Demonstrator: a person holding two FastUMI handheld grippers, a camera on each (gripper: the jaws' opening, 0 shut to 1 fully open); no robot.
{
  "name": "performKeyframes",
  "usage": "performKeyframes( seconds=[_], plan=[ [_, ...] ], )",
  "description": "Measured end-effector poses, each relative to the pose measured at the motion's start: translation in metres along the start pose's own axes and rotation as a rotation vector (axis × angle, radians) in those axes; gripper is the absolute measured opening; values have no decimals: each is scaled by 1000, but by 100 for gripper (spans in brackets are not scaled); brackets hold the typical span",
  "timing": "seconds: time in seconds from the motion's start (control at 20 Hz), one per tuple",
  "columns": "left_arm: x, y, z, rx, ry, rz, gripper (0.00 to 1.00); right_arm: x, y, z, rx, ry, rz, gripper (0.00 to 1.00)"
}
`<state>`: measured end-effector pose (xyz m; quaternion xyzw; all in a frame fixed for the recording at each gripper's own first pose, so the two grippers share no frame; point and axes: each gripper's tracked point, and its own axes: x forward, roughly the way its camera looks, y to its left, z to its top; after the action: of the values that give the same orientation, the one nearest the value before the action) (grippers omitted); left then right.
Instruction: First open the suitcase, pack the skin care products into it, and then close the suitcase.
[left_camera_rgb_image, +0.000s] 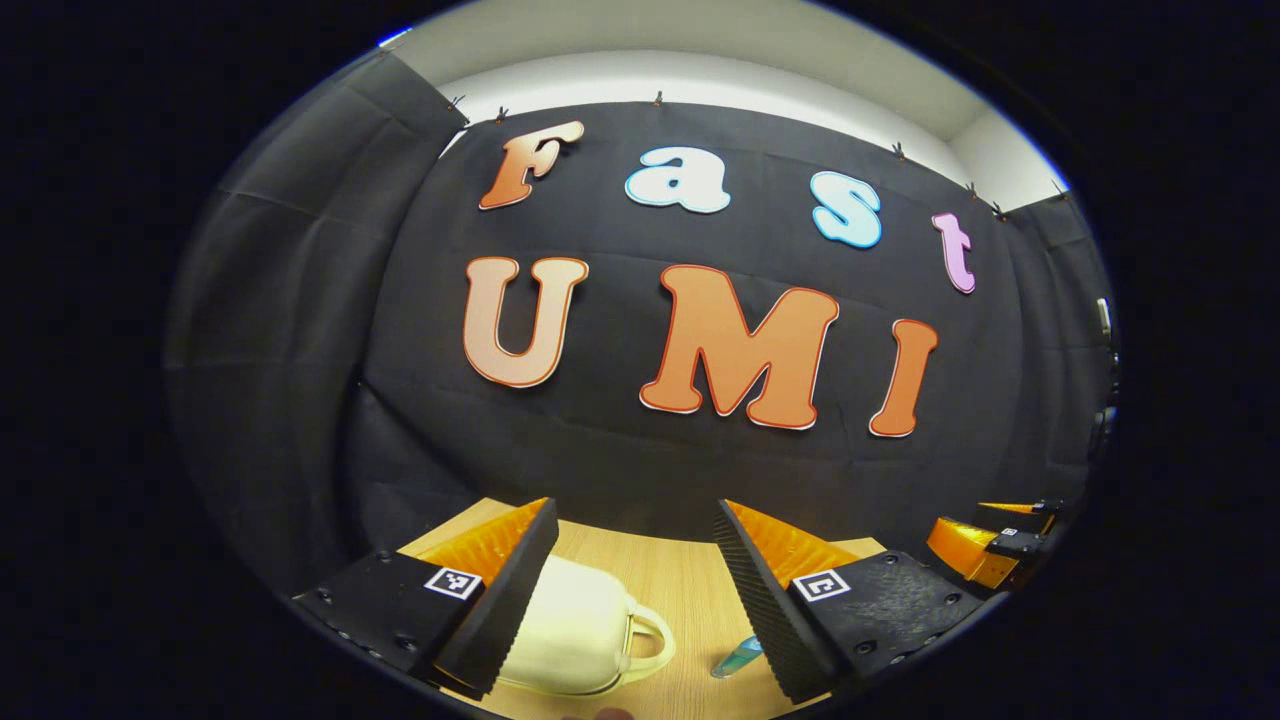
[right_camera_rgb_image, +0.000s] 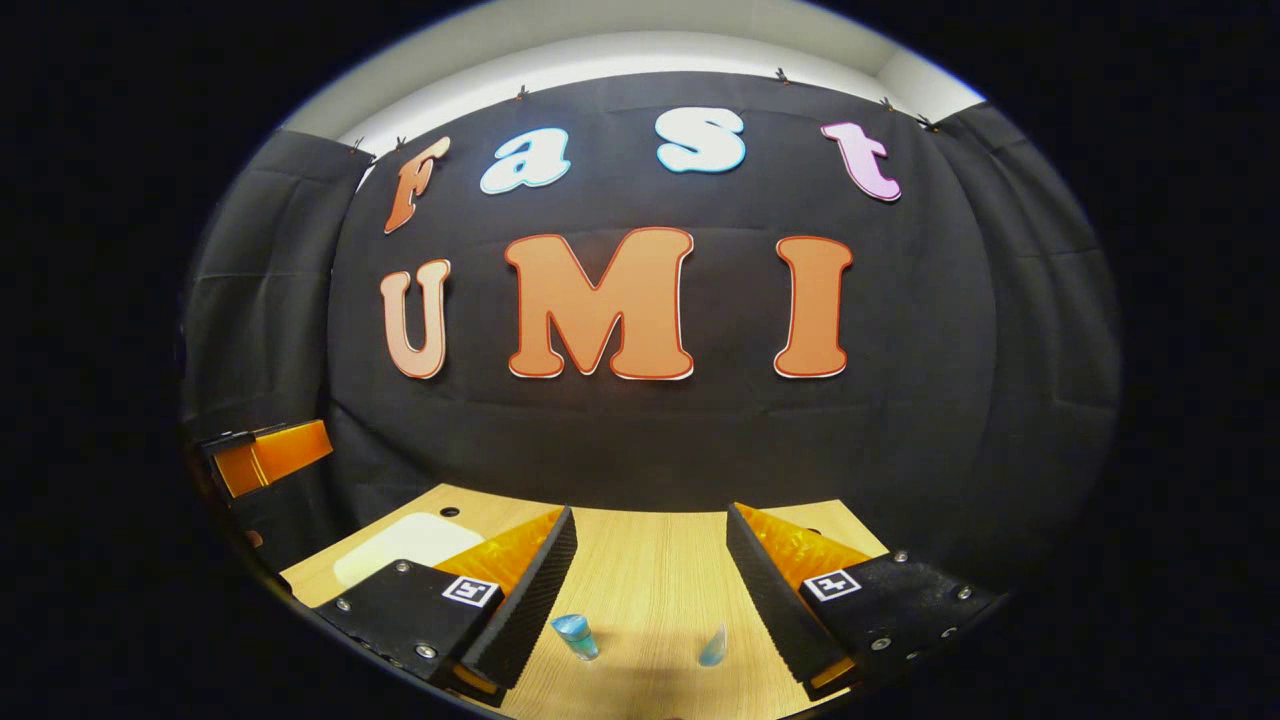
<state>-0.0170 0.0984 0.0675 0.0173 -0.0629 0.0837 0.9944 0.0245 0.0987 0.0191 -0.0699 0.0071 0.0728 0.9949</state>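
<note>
A small cream suitcase (left_camera_rgb_image: 575, 630) with a loop handle lies closed on the wooden table (left_camera_rgb_image: 680, 580), partly behind a finger of my left gripper (left_camera_rgb_image: 632, 540), which is open and held above the table. A teal skin care bottle (left_camera_rgb_image: 738, 657) lies beside the left gripper's other finger. In the right gripper view the suitcase (right_camera_rgb_image: 405, 545) sits at the far left. My right gripper (right_camera_rgb_image: 650, 545) is open over the table, with a small blue-capped bottle (right_camera_rgb_image: 576, 635) and a clear bluish tube (right_camera_rgb_image: 713, 647) on the wood between its fingers.
The right gripper (left_camera_rgb_image: 985, 545) appears at the right edge of the left gripper view, and the left gripper (right_camera_rgb_image: 265, 455) at the left edge of the right gripper view. The black cloth wall (right_camera_rgb_image: 640, 440) stands right behind the table's far edge.
</note>
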Motion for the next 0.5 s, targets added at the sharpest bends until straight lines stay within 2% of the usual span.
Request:
performKeyframes(
  seconds=[0.3,0.5],
  plan=[
    [19,14,-9,34,3,20,97,5,-3,-3,-12,12,-23,95],
    [34,17,-38,150,58,28,97,6,-9,-20,-10,59,-34,95]
  ],
)
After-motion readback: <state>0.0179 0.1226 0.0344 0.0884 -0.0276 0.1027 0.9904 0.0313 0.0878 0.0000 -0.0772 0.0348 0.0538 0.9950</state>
